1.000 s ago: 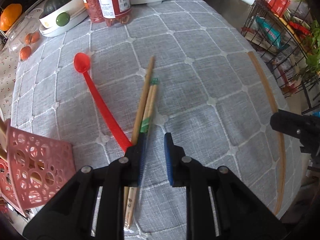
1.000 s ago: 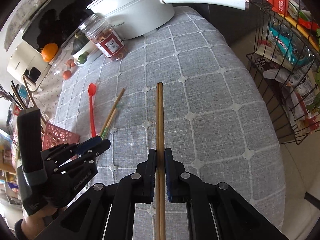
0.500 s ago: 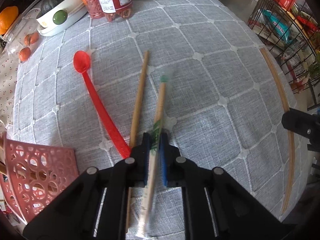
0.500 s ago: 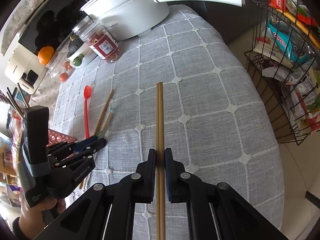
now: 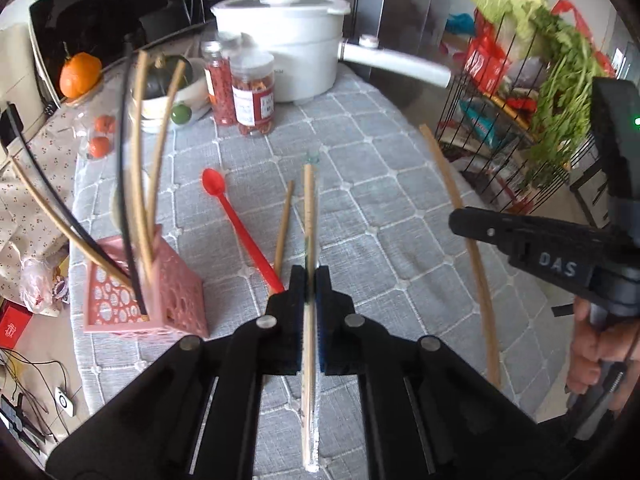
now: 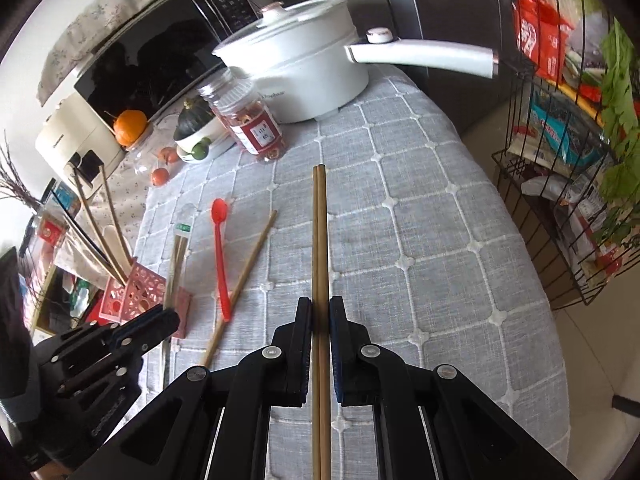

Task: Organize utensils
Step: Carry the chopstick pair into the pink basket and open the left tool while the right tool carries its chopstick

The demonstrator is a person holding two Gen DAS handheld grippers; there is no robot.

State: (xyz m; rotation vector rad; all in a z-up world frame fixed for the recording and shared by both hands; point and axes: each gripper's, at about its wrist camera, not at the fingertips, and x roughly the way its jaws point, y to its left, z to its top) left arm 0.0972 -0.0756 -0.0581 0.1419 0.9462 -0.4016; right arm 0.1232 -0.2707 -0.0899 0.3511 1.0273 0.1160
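My left gripper [image 5: 308,280] is shut on a pair of wrapped chopsticks [image 5: 308,216] and holds them above the grey cloth. My right gripper [image 6: 320,312] is shut on a pair of brown chopsticks [image 6: 320,232], also lifted; they show in the left wrist view [image 5: 460,216]. A red spoon [image 5: 236,220] and a single loose chopstick [image 5: 283,228] lie on the cloth. The pink perforated holder [image 5: 136,300] stands at the left with several utensils in it. In the right wrist view the left gripper [image 6: 160,320] sits beside the holder [image 6: 132,292].
A white pot [image 5: 288,40] with a long handle stands at the back, with two jars [image 5: 244,92] and a bowl of produce [image 5: 168,92] beside it. A wire rack [image 5: 520,100] with greens and packets stands off the table's right edge.
My left gripper closed on the wrapped chopsticks and lifted them off the cloth, tilting up. My right gripper kept its chopsticks and rose a little.
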